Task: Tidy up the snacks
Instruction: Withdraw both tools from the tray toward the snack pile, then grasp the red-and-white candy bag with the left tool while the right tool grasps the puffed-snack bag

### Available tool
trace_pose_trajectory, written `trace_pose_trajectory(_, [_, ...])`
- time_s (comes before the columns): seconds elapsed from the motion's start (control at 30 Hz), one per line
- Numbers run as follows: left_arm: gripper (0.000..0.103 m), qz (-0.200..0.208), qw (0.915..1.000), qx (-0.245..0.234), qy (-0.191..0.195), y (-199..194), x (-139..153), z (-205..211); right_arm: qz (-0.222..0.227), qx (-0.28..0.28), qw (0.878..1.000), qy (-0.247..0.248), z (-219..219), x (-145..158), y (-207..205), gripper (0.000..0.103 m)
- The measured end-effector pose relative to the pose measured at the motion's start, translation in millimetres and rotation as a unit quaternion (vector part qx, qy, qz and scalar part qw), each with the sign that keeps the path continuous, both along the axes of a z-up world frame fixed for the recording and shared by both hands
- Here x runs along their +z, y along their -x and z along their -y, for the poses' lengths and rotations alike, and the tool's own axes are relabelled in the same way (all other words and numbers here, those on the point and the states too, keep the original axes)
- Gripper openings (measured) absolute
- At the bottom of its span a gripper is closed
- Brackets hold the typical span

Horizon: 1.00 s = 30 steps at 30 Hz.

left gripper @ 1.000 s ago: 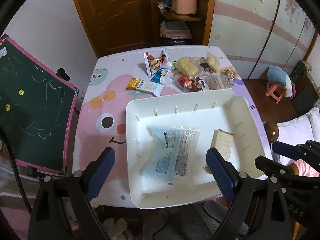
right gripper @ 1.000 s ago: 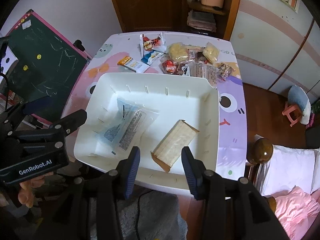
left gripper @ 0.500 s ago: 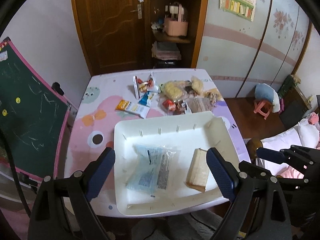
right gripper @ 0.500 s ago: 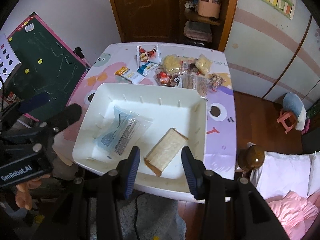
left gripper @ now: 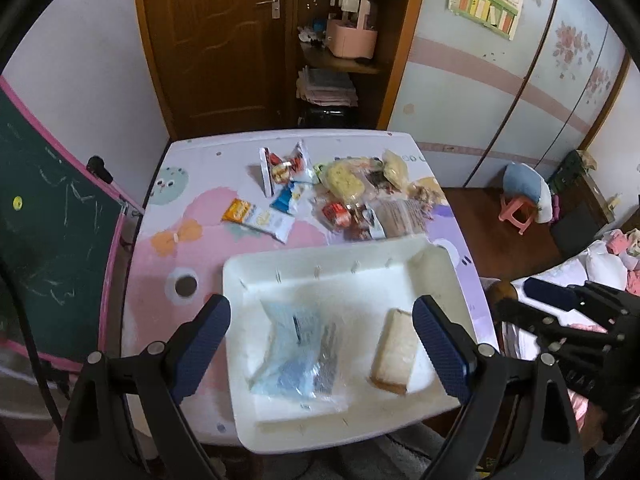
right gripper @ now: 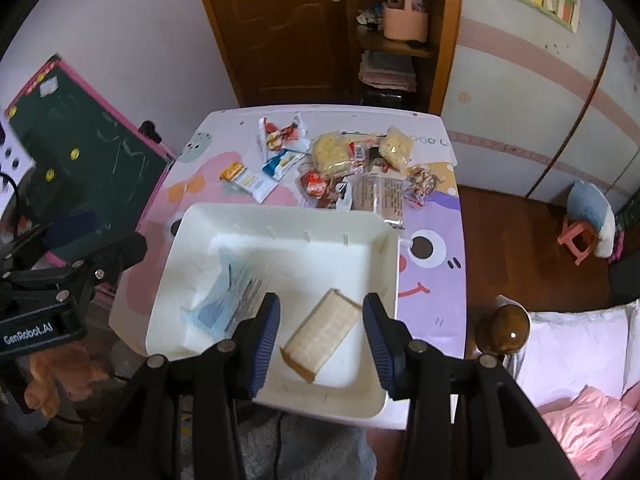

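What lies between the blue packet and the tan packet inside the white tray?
Nothing: bare tray floor separates the blue packet and tan packet in the white tray, shown in both views.

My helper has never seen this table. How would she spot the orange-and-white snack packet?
On the pink table, look past the white tray toward the snack pile. The orange-and-white packet lies flat by itself at the pile's left side, nearest the tray's far-left corner; it alone has an orange end and white body.

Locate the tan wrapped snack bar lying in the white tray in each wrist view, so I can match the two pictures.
Left wrist: tan bar lower right, beside the gripper's right finger.
Right wrist: tan bar bottom centre, framed between both fingers.
Shared landmark: blue clear packet lying to its left in the white tray.
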<state>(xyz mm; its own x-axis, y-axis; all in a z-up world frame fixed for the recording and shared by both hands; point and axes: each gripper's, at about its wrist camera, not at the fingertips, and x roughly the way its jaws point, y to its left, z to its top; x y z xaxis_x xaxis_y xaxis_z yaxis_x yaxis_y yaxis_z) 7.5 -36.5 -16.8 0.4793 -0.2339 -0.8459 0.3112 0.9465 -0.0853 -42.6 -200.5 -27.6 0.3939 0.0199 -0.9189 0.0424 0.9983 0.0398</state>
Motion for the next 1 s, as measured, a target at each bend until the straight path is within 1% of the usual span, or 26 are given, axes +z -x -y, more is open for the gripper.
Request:
trace_pose_trajectory(0.1, [0.092,0.015,0.9996,-0.006,-0.025,-30,3,3,0.006,-0.011,1.0,0.006,14,5,-25,0.044])
trace_pose_trajectory(0.23, [0.092,0.028,0.9983,-0.012,-0.05,-77,3,9,0.016,-0.028,0.999,0.002,34,10,-66,0.054])
trace_pose_trajectory(0.3, [0.092,0.024,0.9986,-0.017,-0.044,-107,1,10,0.019,-0.04,0.999,0.007,46,11,-93,0.055])
trace_pose_trajectory(0.4, [0.092,0.009,0.9988,-0.037,-0.03,-150,-5,15,0.013,-0.057,0.998,0.006,64,5,-132,0.058])
trace_pose_trajectory(0.47, [0.092,0.008,0.9983,-0.048,-0.033,-182,-13,19,0.01,-0.062,0.998,0.004,73,-1,-156,0.071])
trace_pose_trajectory(0.5, [0.092,0.011,0.9979,-0.053,-0.035,-192,-17,22,0.007,-0.065,0.998,0.006,79,-6,-170,0.075])
trace_pose_trajectory(0.53, [0.092,0.013,0.9974,-0.06,-0.038,-205,-23,24,0.003,-0.07,0.997,0.012,86,-13,-187,0.078])
trace_pose_trajectory(0.57, [0.093,0.013,0.9969,-0.065,-0.043,-220,-32,28,0.002,-0.073,0.997,0.015,91,-20,-199,0.078])
trace_pose_trajectory(0.67, [0.093,-0.001,0.9951,-0.083,-0.054,-256,-63,36,-0.011,-0.084,0.996,0.022,105,-44,-231,0.078])
trace_pose_trajectory(0.77, [0.093,-0.016,0.993,-0.097,-0.066,-283,-98,44,-0.031,-0.102,0.994,0.018,120,-77,-263,0.078])
trace_pose_trajectory(0.87, [0.093,-0.028,0.9919,-0.098,-0.076,-308,-135,47,-0.057,-0.123,0.991,0.008,134,-117,-290,0.078])
trace_pose_trajectory(0.93, [0.093,-0.038,0.9921,-0.095,-0.072,-320,-153,48,-0.071,-0.137,0.988,0.005,140,-138,-303,0.078])
trace_pose_trajectory(1.0, [0.093,-0.052,0.9927,-0.088,-0.064,-332,-171,47,-0.085,-0.153,0.985,-0.011,149,-159,-314,0.078])
